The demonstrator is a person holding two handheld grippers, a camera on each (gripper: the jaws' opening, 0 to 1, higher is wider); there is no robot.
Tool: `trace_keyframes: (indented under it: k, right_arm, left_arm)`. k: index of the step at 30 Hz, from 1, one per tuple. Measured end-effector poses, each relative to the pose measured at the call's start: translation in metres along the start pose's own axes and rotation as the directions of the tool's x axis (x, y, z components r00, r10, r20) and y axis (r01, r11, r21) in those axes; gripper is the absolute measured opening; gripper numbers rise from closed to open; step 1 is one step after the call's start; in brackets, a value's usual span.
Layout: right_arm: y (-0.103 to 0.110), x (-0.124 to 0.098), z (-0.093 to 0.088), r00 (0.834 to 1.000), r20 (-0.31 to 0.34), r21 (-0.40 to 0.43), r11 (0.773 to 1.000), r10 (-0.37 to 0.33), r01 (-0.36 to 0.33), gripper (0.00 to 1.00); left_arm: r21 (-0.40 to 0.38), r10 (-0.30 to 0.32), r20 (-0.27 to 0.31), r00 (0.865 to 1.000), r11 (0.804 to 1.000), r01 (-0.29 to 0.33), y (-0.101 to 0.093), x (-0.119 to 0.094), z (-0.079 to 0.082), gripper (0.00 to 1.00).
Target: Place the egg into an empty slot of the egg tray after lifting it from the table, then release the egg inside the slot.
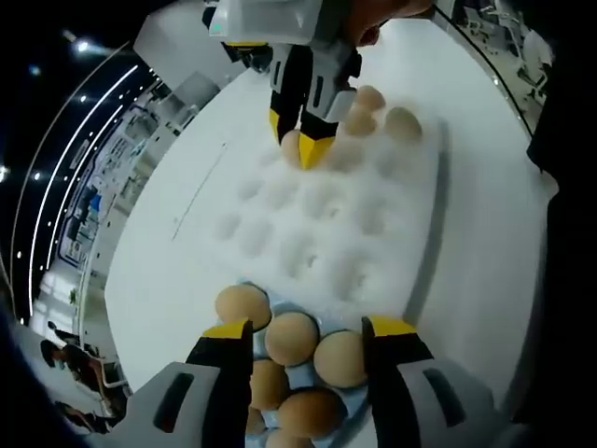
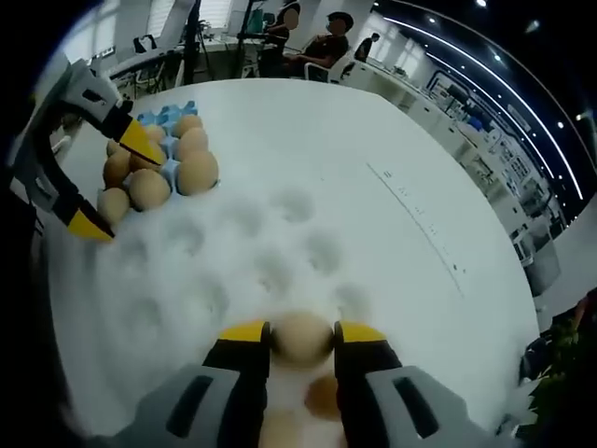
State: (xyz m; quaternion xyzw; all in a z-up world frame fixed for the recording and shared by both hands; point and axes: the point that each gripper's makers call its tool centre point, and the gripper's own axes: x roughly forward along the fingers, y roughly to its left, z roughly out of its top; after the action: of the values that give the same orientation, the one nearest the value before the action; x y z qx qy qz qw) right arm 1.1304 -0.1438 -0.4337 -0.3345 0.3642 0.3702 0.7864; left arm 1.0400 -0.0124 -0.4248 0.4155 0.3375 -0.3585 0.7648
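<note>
Left gripper (image 1: 306,334) hangs over a pile of brown eggs (image 1: 291,338) sitting in a blue tray (image 1: 328,431), jaws spread, nothing between them. The eggs lie just under and between its yellow tips; I can't tell whether a tip touches one. Ahead of it sits the white egg tray (image 1: 280,196) on the white counter (image 1: 485,233), most slots empty. At the tray's far end, beyond the other gripper, a few eggs (image 1: 403,123) already sit in slots.

Right gripper (image 2: 301,338) pinches one brown egg (image 2: 302,336) between its yellow tips, jaws closed onto the egg's sides. In the left gripper view the same gripper (image 1: 300,140) comes in from the top, tips down at a far-end slot with the egg (image 1: 292,142) between them. In the right gripper view the egg hangs low over the near edge of the egg tray (image 2: 261,252); whether it's seated in the slot or just above, can't tell. Another egg (image 2: 322,397) sits in a slot below, between the jaws and closer to the camera. Empty slots run ahead. Ahead and to the left the left gripper (image 2: 107,182) shows over the egg pile (image 2: 154,173) in the blue tray (image 2: 173,114). People sit at desks far behind the counter.

Step, as I judge it: placing, egg is at the slot, release not done. Next move calls for easing the egg straight down till the slot carries it, then opening the jaws slowly and backing off upward without nudging the neighbouring egg. Left looks staged for the next pick.
</note>
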Motion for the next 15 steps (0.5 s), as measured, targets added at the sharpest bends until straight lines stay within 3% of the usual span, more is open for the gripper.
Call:
trace_keyframes:
  k: [8,10,15]
  right_arm:
    - [0.003,-0.010,0.008,1.000,0.026,0.044,0.999,0.000,-0.001,0.28]
    - [0.003,-0.013,0.013,0.999,0.048,0.074,0.997,0.005,-0.009,0.28]
    - [0.003,-0.016,0.013,0.998,0.062,0.146,0.989,0.006,-0.015,0.28]
  left_arm:
    - [0.017,0.020,-0.012,1.000,1.000,-0.020,-0.007,-0.001,0.000,0.39]
    - [0.035,0.065,-0.005,0.998,0.997,-0.065,-0.001,-0.003,0.001,0.44]
    - [0.045,0.097,-0.001,0.995,0.994,-0.097,0.002,-0.004,0.002,0.49]
